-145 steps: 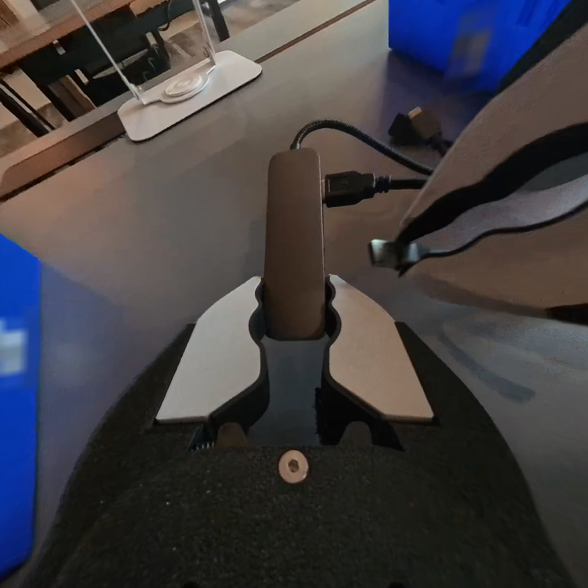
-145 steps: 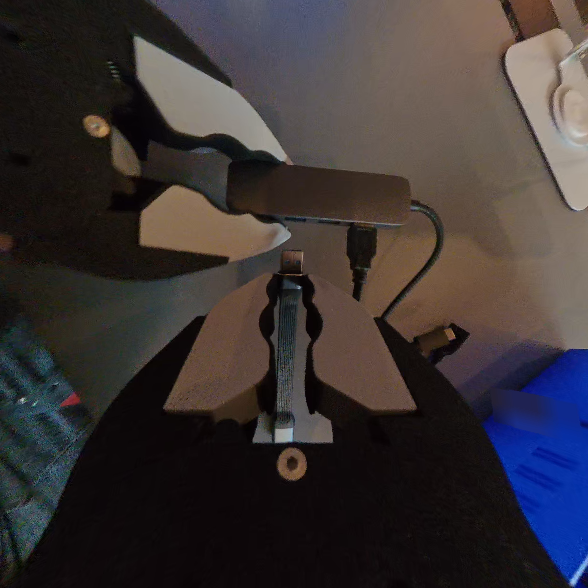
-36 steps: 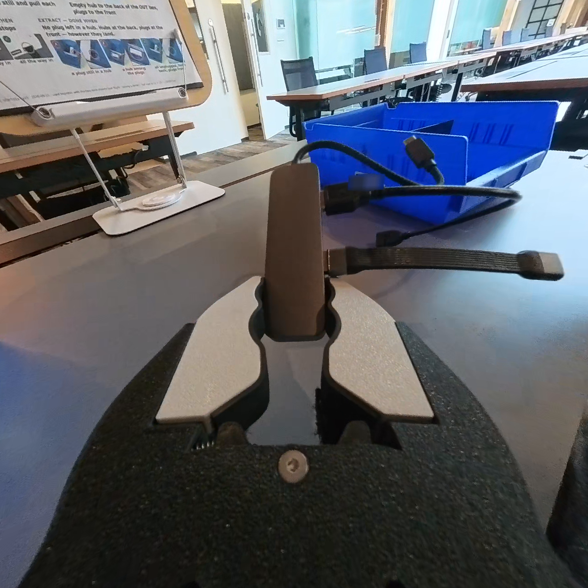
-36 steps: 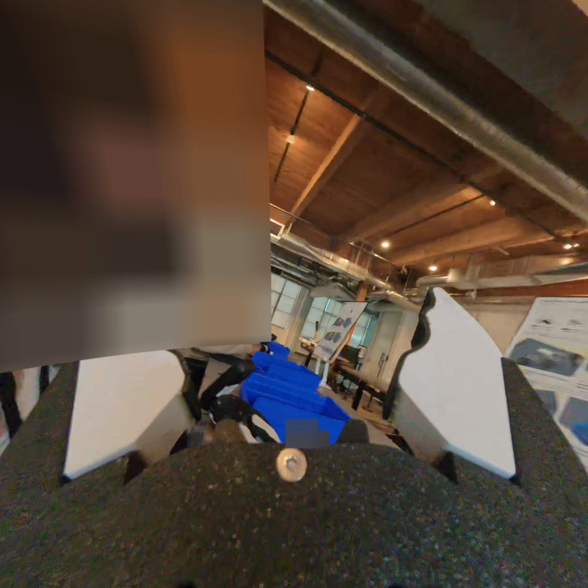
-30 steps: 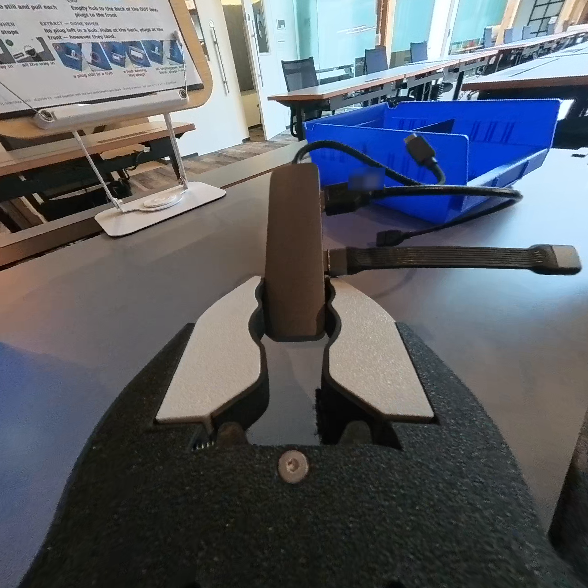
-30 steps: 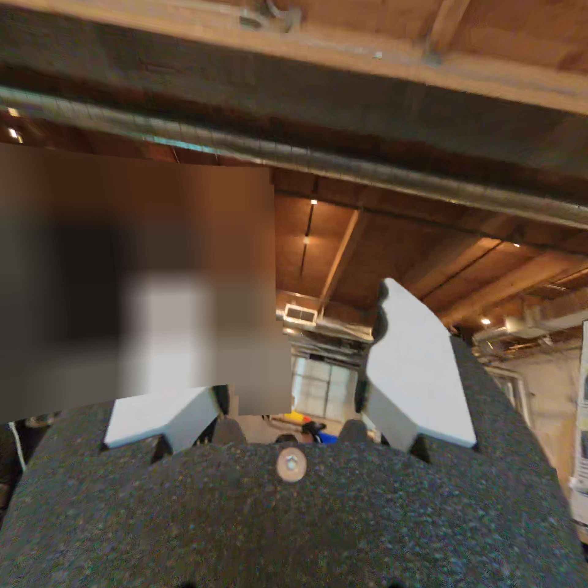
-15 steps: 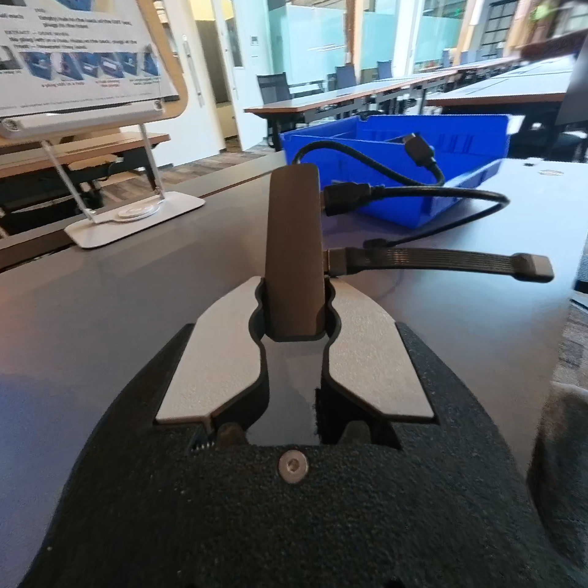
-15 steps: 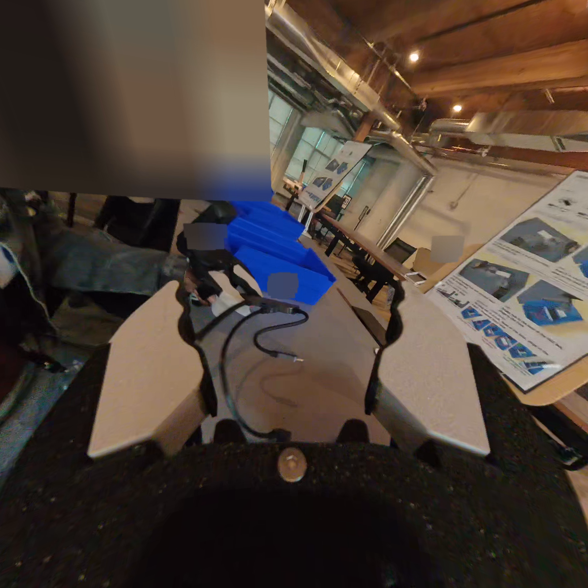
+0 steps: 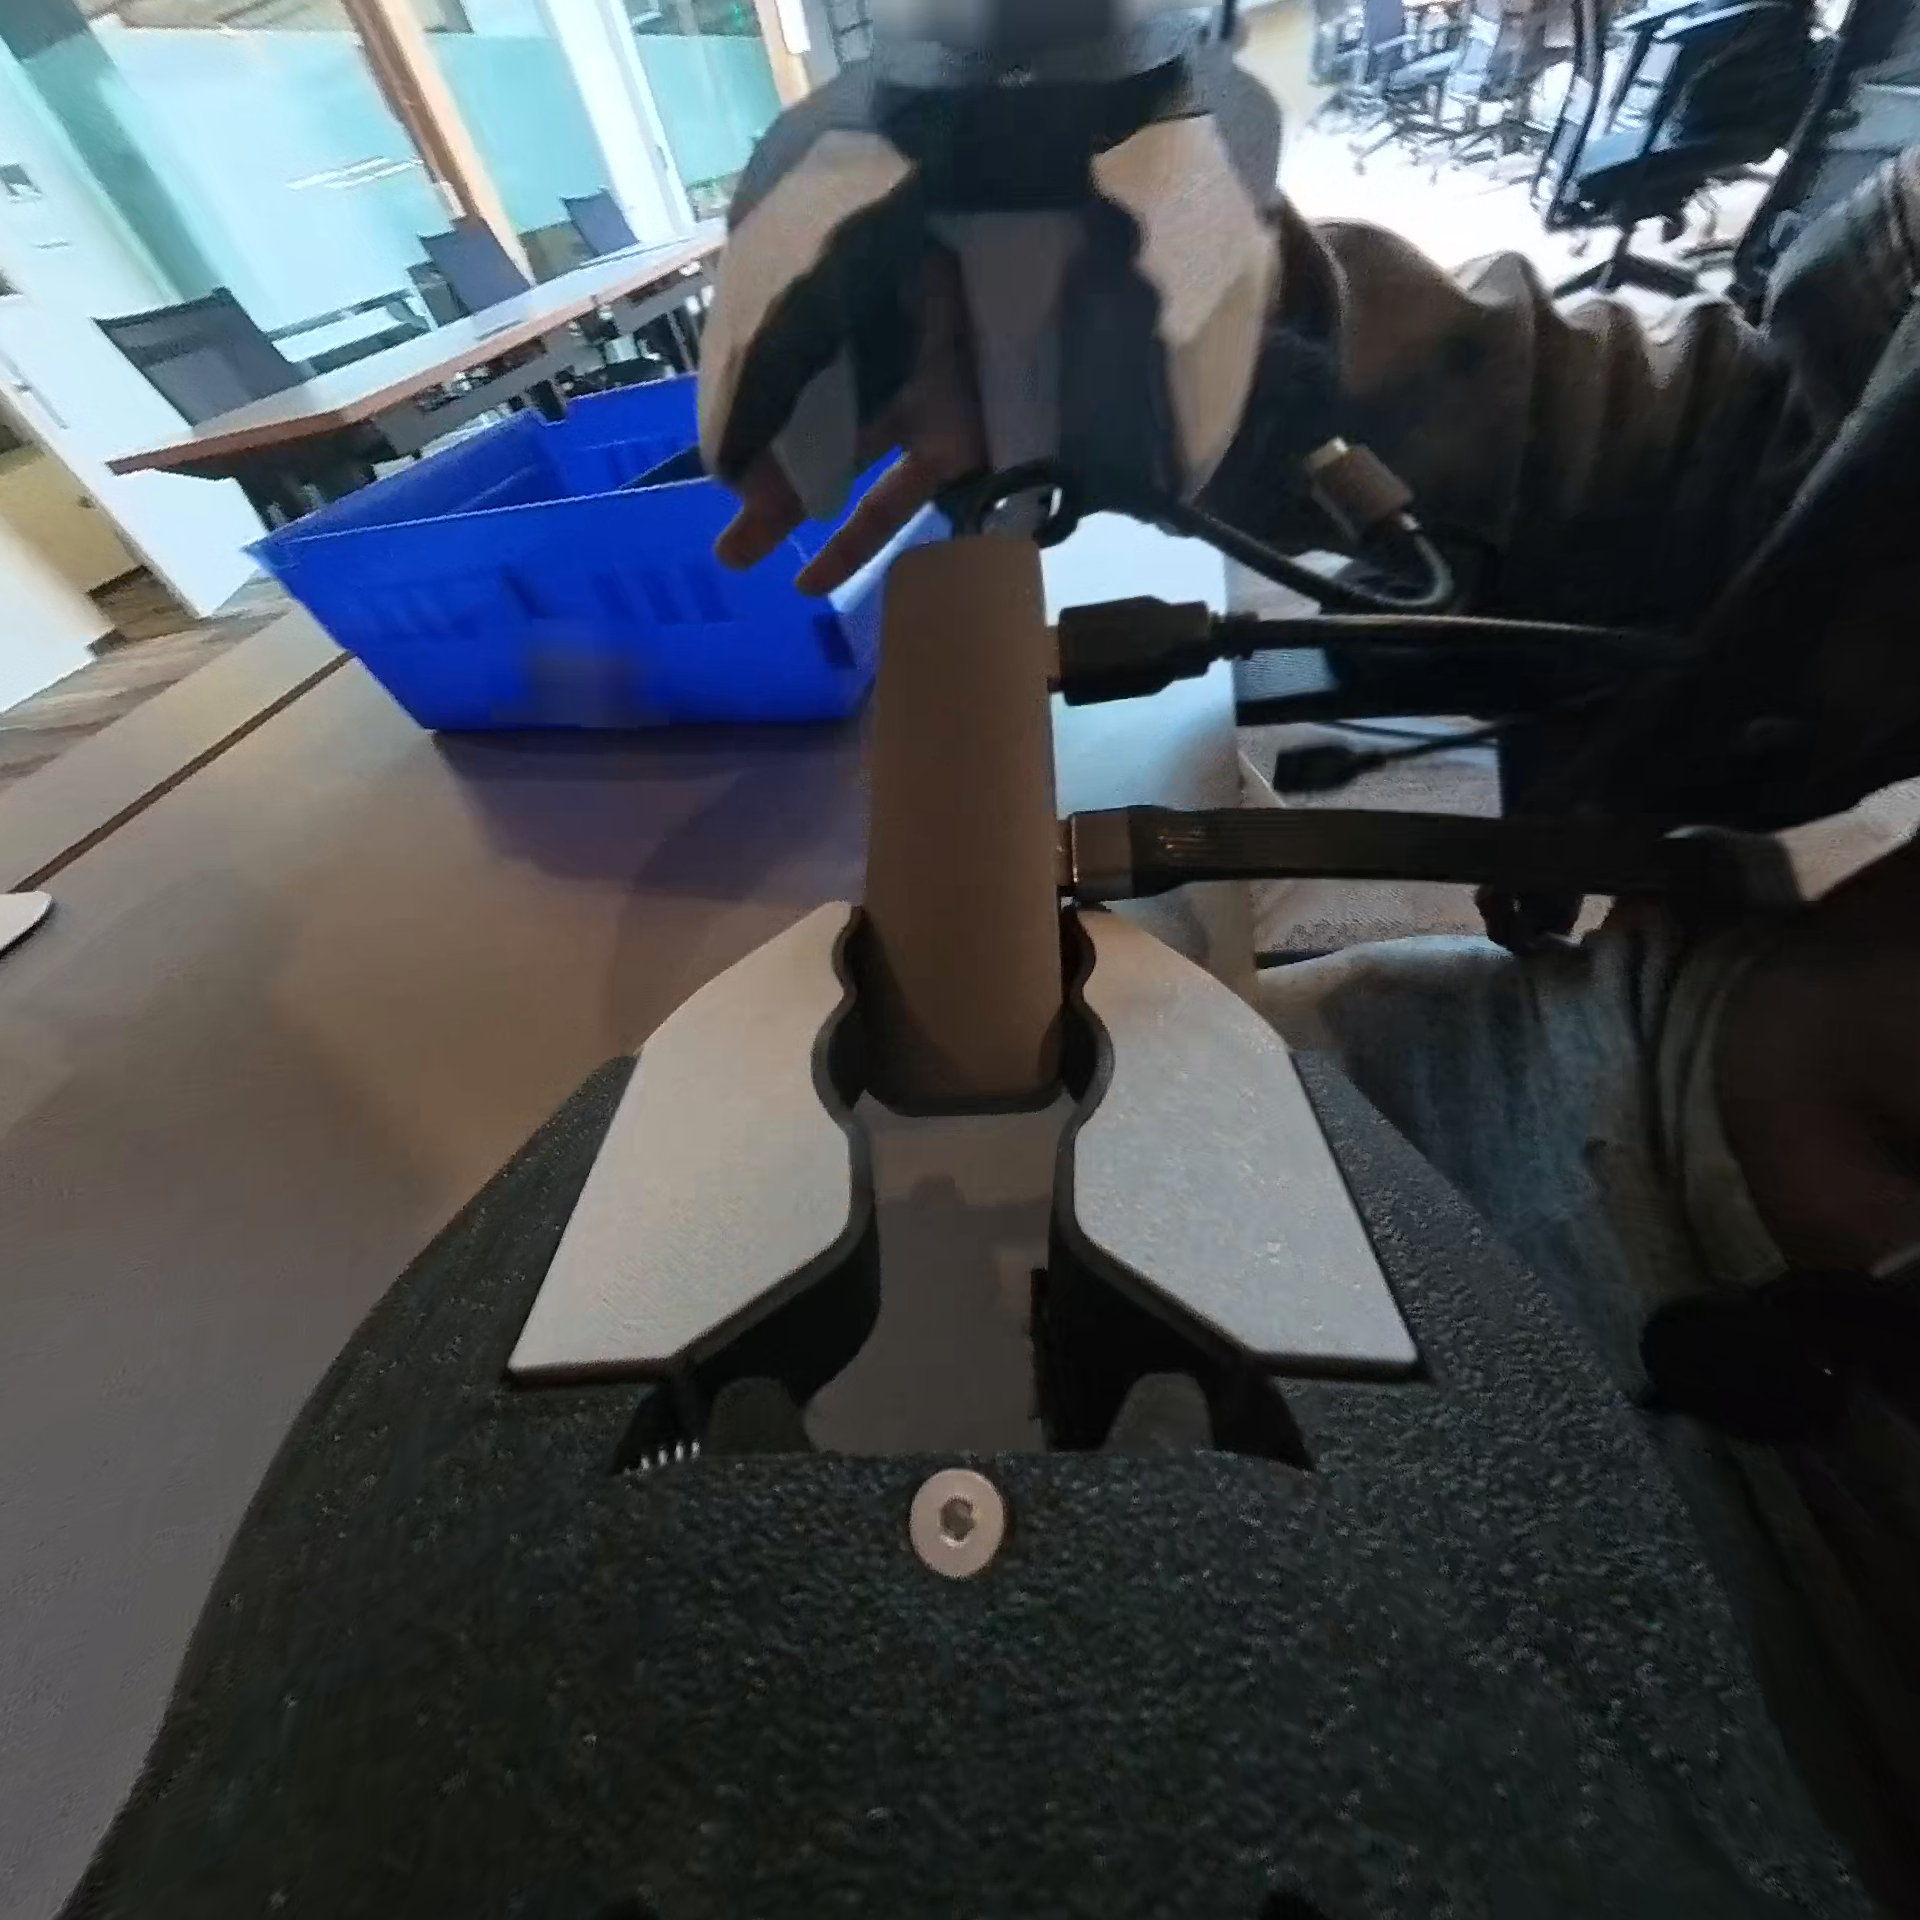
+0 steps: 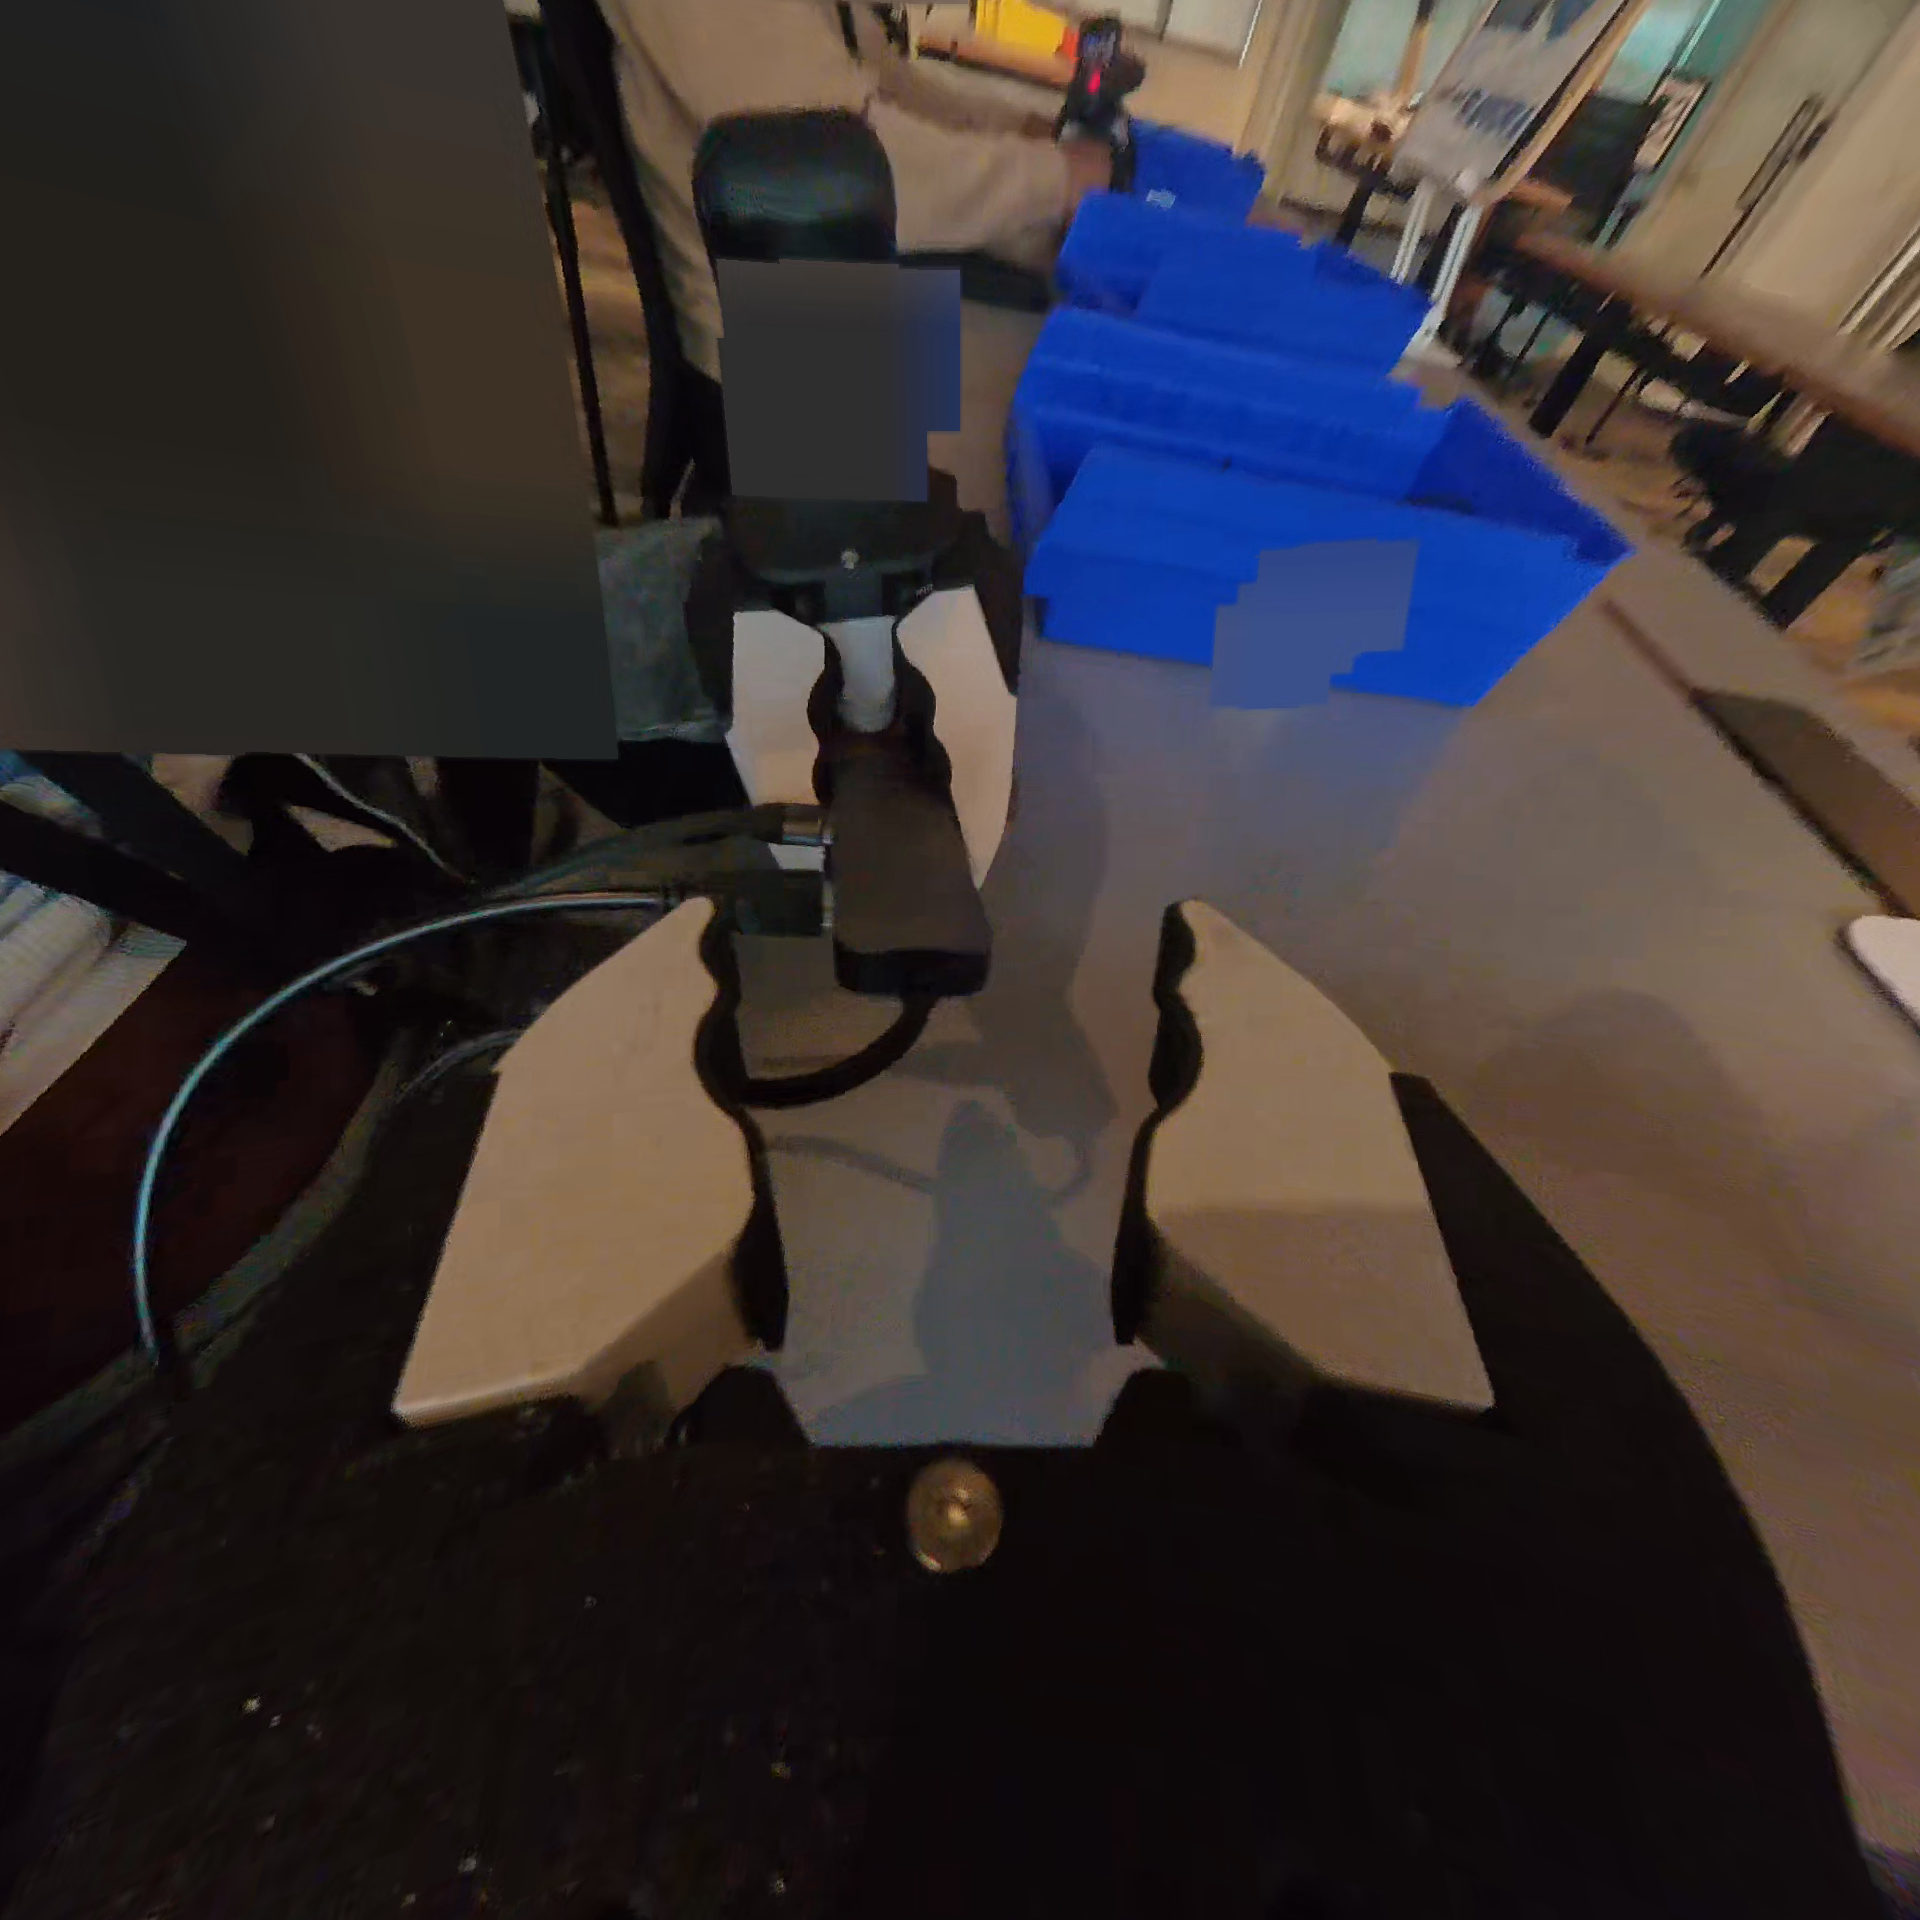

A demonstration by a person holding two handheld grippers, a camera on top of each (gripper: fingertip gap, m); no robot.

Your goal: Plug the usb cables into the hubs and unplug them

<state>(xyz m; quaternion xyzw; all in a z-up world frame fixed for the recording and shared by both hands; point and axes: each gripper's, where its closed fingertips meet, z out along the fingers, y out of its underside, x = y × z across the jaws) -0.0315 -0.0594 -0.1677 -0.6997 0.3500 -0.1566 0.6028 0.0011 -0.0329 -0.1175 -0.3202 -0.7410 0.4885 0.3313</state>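
Note:
My left gripper (image 9: 961, 935) is shut on the near end of a dark slab-shaped USB hub (image 9: 961, 748) and holds it above the table. Two cables are plugged into the hub's right side: a black round-cable plug (image 9: 1132, 649) and a flat ribbon-cable plug (image 9: 1117, 857). A short black cable (image 9: 1013, 509) loops from the hub's far end. My right gripper (image 9: 997, 343) is open and empty, facing the hub's far end from a short way off. In the right wrist view my right gripper (image 10: 940, 925) is open just short of the hub (image 10: 904, 883), which my left gripper (image 10: 871, 707) holds.
A blue divided bin (image 9: 582, 603) stands on the brown table (image 9: 312, 935) to the left behind the hub. Several blue bins (image 10: 1299, 540) line the table in the right wrist view. A person's sleeve (image 9: 1558, 416) and lap are at the right. A white stand base (image 10: 1891, 966) lies at the table's edge. One gripper's finger ends stand about 8 cm off the other's.
My left gripper has swung right with the hub, so the bin now lies to the left. My right gripper has come down from pointing at the ceiling and now faces the hub, still open.

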